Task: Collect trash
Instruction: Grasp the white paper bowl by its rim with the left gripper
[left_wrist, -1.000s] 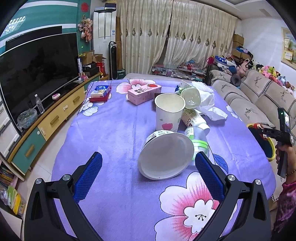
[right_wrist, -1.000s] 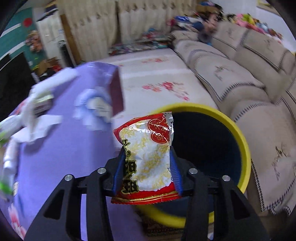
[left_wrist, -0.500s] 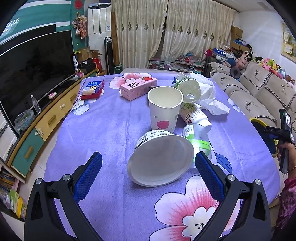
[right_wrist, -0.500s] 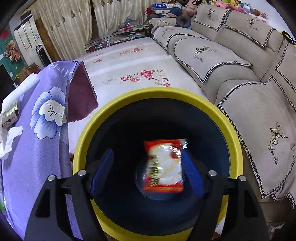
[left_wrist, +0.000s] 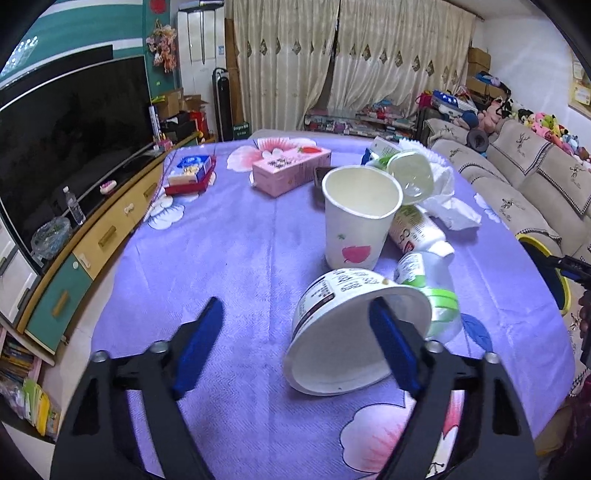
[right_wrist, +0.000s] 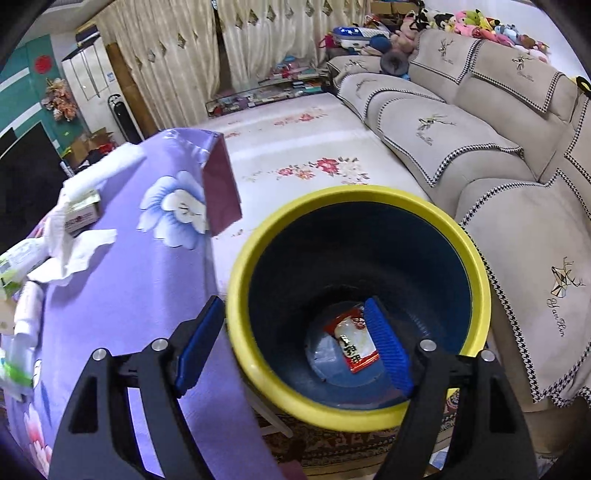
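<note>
The left gripper (left_wrist: 295, 343) fingers are closing around the tipped noodle bowl (left_wrist: 354, 332), not yet gripping; its rim lies against the right finger. Risk: the bowl skids into the plastic bottle (left_wrist: 428, 291). The right gripper (right_wrist: 295, 339) is opening and empty; the snack wrapper (right_wrist: 352, 341) lies in the yellow-rimmed bin (right_wrist: 332, 398) below.

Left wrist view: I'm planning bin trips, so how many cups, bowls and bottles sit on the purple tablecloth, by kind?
Upright paper cup: 1
Tipped paper bowl: 1
Tipped clear plastic cup: 1
Plastic bottles lying down: 2
Total: 5
</note>
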